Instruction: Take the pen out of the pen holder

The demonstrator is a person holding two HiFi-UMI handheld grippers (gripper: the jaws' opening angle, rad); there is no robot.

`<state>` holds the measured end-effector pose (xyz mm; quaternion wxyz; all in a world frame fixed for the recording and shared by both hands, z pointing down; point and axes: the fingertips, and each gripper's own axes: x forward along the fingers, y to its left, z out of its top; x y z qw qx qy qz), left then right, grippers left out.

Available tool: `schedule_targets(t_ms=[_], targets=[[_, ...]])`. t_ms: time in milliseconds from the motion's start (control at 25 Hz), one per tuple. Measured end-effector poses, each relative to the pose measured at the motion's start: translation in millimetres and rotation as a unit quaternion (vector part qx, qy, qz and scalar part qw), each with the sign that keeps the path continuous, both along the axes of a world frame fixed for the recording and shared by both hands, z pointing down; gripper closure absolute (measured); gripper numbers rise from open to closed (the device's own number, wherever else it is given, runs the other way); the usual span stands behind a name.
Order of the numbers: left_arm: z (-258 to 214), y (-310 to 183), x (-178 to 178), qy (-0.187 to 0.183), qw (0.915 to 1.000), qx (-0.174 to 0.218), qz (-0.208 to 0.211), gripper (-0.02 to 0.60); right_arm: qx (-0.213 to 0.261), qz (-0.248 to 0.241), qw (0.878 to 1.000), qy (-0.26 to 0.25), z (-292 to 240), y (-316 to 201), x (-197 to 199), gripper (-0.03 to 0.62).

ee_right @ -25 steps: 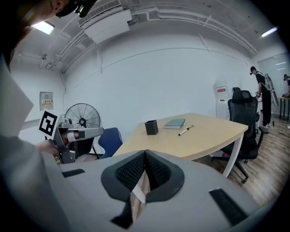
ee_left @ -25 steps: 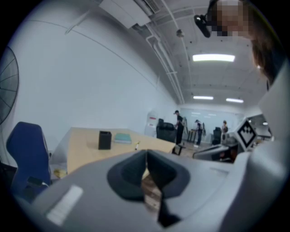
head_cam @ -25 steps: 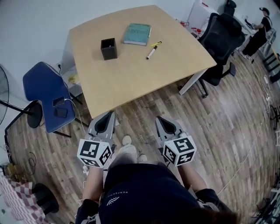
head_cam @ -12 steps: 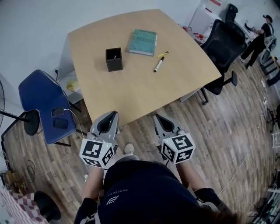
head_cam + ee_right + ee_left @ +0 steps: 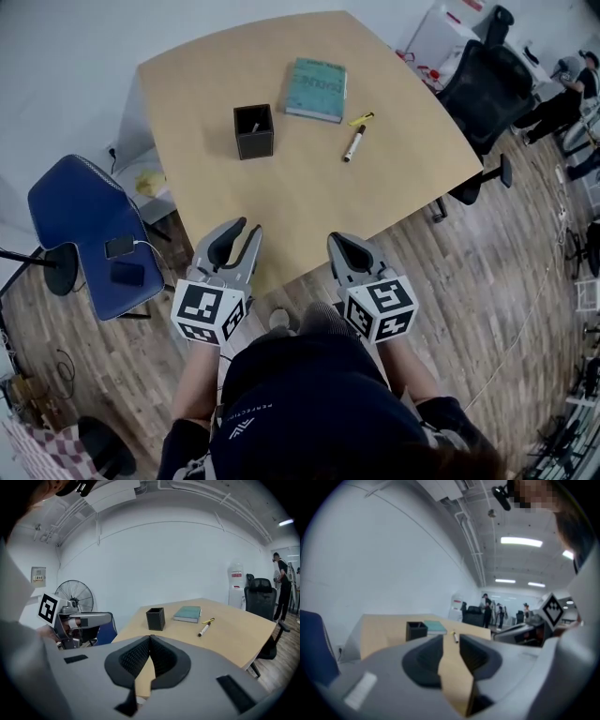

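A black square pen holder (image 5: 254, 132) stands on the wooden table (image 5: 281, 206), and a pen end (image 5: 253, 125) shows inside it. The holder also shows in the left gripper view (image 5: 416, 630) and the right gripper view (image 5: 155, 618), far ahead of both grippers. My left gripper (image 5: 246, 228) is at the table's near edge; its jaws are opening, apart, with nothing between them (image 5: 451, 641). My right gripper (image 5: 338, 241) is beside it, jaws shut and empty (image 5: 150, 637).
A teal book (image 5: 316, 89), a white marker (image 5: 353, 145) and a yellow pen (image 5: 361, 119) lie right of the holder. A blue chair (image 5: 84, 225) with phones stands to the left, a black office chair (image 5: 483, 75) at the right. A fan (image 5: 75, 599) stands behind.
Both grippers have moved forward from over the floor to the table's near edge. The left gripper's jaws have gone from shut to apart. The right gripper stays shut.
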<state>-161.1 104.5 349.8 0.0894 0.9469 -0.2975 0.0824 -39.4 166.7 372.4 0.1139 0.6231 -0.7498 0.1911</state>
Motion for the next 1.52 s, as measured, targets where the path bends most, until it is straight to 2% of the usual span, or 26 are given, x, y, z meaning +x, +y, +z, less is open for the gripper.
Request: schedule_targets(t_ms=[360, 960, 1240, 1520], targets=[[-1, -52, 17, -0.021, 0.9996, 0.002, -0.021, 0.453, 0.0, -0.034, 0.999, 0.009, -6, -56, 19, 0.592], [3, -172, 70, -0.092, 0.9903, -0.001, -0.104, 0.443, -0.025, -0.15, 0.988, 0.007, -7, -168, 73, 0.592], [16, -214, 90, -0.148, 0.9825, -0.006, -0.113, 0.435, -0.041, -0.188, 0.981, 0.001, 2, -210, 86, 0.592], [30, -242, 106, -0.188, 0.976, -0.03, -0.106, 0.434, -0.059, -0.221, 0.973, -0.012, 14, -240, 92, 0.592]])
